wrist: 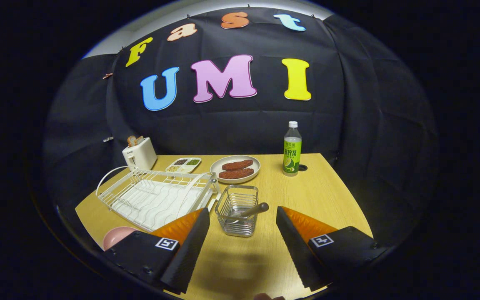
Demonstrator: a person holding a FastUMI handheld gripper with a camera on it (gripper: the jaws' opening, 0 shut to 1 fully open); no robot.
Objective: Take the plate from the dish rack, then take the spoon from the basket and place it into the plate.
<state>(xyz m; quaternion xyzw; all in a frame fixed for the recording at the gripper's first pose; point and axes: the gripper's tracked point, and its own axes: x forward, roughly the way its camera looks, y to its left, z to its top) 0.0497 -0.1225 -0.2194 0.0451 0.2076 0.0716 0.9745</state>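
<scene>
My gripper (243, 227) hangs above the near part of the wooden surface (327, 196), its fingers spread wide and grasping nothing. Just ahead of them, almost centred in the gap, stands a small wire basket (237, 210). The spoon (251, 211) rests inside it, slanted: the bowl end is down in the basket and the handle leans up and out over the rim toward my right finger. Its long axis therefore runs roughly across my fingers' line of travel, low on my left and high on my right, so I judge the handle tip to be the easiest part to reach, with the right finger nearer to it.

The pink plate (117, 236) lies on the surface beside the outer edge of my left finger, in front of the white dish rack (154, 195), which looks empty. By my reading, the plate step is done and the spoon comes next.
</scene>
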